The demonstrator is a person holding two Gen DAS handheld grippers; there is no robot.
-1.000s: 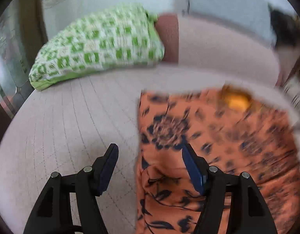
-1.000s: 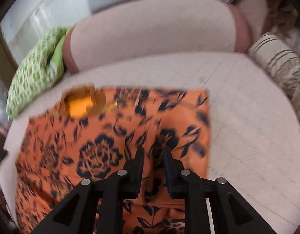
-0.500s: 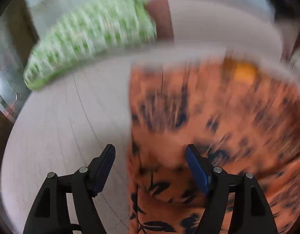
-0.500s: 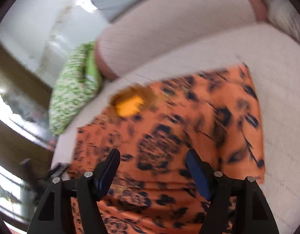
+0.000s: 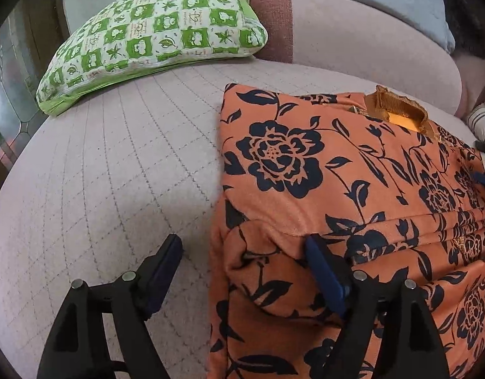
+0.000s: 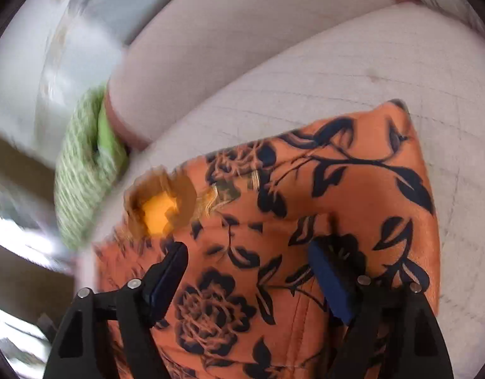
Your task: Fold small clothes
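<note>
An orange garment with a black flower print lies on the pale pink sofa seat, its collar with a yellow inside toward the backrest. Its near part is folded up over itself. My left gripper is open over the garment's left edge; one finger is over the bare seat, the other sits against the fold. The garment also shows in the right wrist view. My right gripper is open and empty, low over the cloth. The right wrist view is blurred.
A green and white checked pillow lies at the back left of the sofa seat. The sofa backrest runs behind the garment. A striped cushion shows at the far right.
My right gripper was shut on the cloth one second ago and has opened. The near part of the garment now lies folded over. Both views shifted closer to the garment.
</note>
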